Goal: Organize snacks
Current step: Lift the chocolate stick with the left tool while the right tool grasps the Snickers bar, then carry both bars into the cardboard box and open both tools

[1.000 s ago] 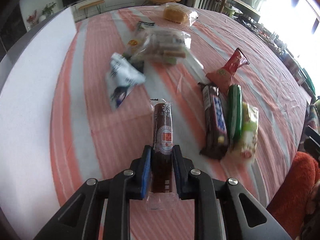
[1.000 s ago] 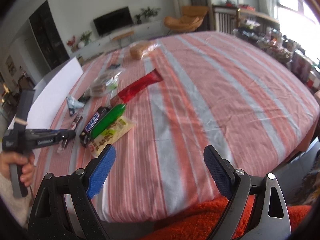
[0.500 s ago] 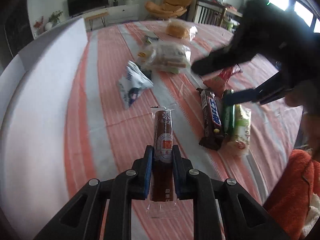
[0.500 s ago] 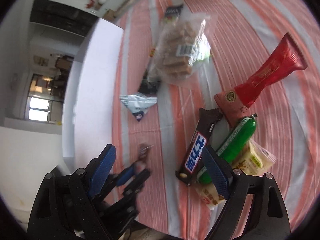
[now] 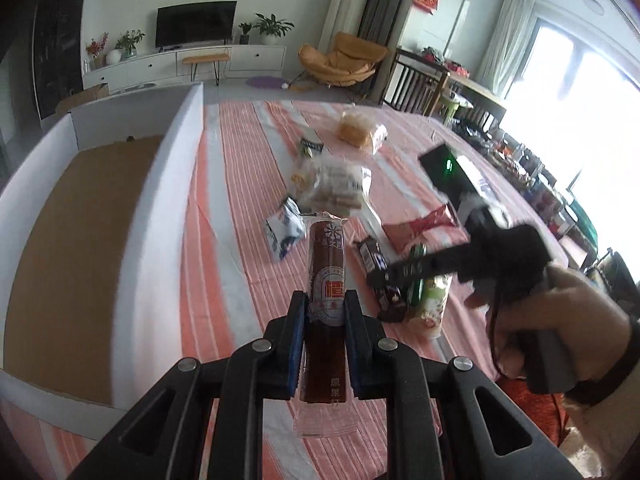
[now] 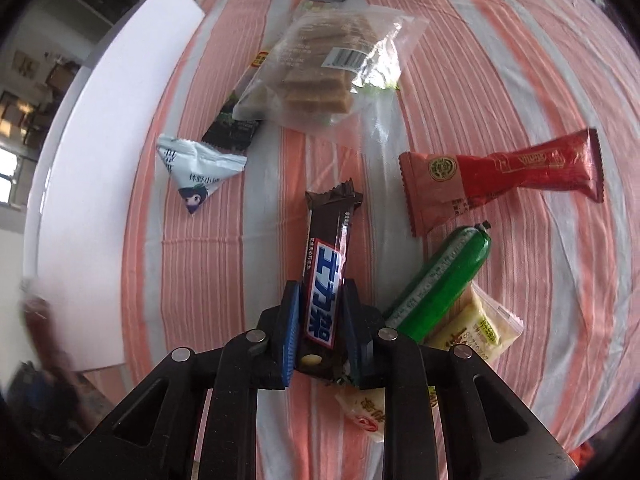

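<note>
We find the left gripper [image 5: 325,312] clamped narrow on a brown sausage stick [image 5: 327,264], its blue pads pressed to both sides of the wrapper's lower half; the stick points forward above the striped cloth [image 5: 224,216], its clear tail hanging back between the arms. To its left stands a white-walled box [image 5: 152,216] with a cardboard floor. The right gripper [image 6: 319,330] is likewise closed narrow, on the near end of a dark chocolate bar [image 6: 327,264]; the far, crimped end of the bar reaches forward over the cloth [image 6: 460,88], and we cannot tell whether it rests there or is lifted. Just right of that gripper a green sausage [image 6: 438,282] lies across a yellow packet [image 6: 472,328], touching it. Beyond these lies a red packet [image 6: 500,178]. Left of the bar, well apart, sits a small white triangular pouch [image 6: 196,172], and farther off a clear bag of biscuits [image 6: 324,72] overlaps a dark flat packet [image 6: 234,126]. From the left view the right gripper [image 5: 384,276] shows blurred over the bar [image 5: 380,276], with the hand [image 5: 560,320] holding it.
</note>
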The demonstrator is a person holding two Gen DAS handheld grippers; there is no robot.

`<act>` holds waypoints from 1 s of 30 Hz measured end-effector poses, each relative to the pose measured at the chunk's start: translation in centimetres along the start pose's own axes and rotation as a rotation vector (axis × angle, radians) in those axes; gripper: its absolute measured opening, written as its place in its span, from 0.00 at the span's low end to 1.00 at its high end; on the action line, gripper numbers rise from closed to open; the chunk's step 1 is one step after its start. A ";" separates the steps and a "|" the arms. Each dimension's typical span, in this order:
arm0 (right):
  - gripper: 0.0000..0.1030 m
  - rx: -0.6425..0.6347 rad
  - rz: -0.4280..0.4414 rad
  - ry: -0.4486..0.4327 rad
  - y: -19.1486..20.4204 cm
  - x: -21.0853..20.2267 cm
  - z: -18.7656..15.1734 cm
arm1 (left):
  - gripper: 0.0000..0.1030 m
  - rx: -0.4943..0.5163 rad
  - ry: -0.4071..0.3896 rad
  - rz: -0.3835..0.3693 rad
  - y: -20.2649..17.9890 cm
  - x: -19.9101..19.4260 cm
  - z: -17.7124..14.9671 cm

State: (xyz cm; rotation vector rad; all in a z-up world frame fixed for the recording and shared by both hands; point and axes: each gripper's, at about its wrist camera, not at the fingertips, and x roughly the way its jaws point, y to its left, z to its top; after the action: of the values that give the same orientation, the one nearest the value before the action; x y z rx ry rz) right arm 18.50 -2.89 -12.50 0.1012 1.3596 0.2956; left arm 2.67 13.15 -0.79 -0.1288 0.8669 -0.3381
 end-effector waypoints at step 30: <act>0.58 -0.181 0.413 -0.377 12.9 -14.7 0.0 | 0.81 -0.158 -0.215 0.478 16.4 -5.9 4.0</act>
State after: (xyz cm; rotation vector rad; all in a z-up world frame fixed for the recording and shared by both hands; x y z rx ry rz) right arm 13.88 5.54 4.57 0.2741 0.9249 0.7080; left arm 6.06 30.45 2.02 -0.0977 0.6842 0.1900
